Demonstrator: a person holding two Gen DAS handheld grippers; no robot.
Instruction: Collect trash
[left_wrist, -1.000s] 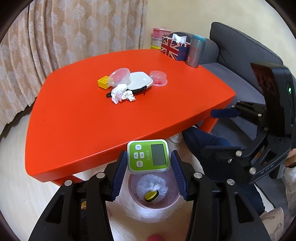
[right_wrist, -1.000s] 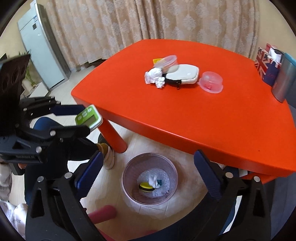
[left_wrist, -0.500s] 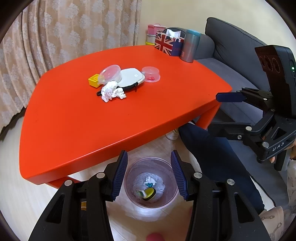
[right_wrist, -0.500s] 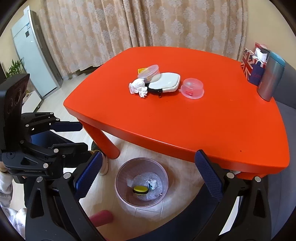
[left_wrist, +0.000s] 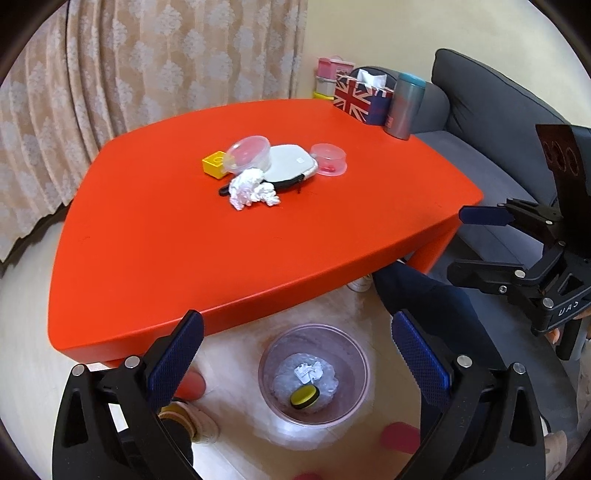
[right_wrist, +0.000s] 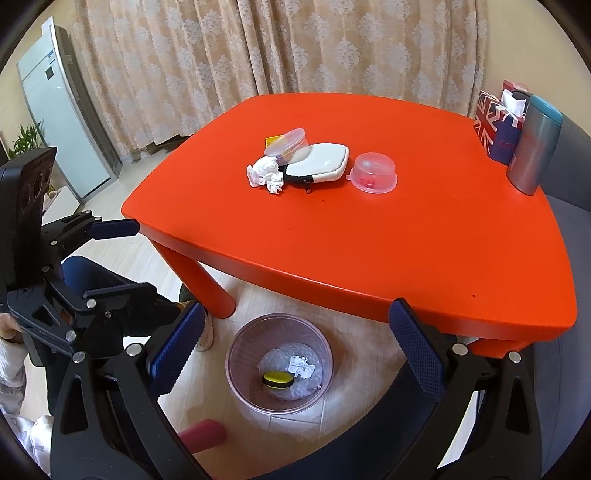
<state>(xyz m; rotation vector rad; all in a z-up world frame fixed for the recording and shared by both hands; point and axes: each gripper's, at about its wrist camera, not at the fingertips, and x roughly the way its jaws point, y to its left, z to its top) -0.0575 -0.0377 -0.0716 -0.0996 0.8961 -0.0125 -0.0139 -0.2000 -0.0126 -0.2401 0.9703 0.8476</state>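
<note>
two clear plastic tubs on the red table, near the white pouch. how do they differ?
The tilted tub leans against the white pouch, opening turned sideways; the pink-tinted tub sits flat on the table, apart from the pouch. The tilted one touches the crumpled tissue side of the pile; the pink one stands alone and shows something red inside. Both are small, round and see-through.
</note>
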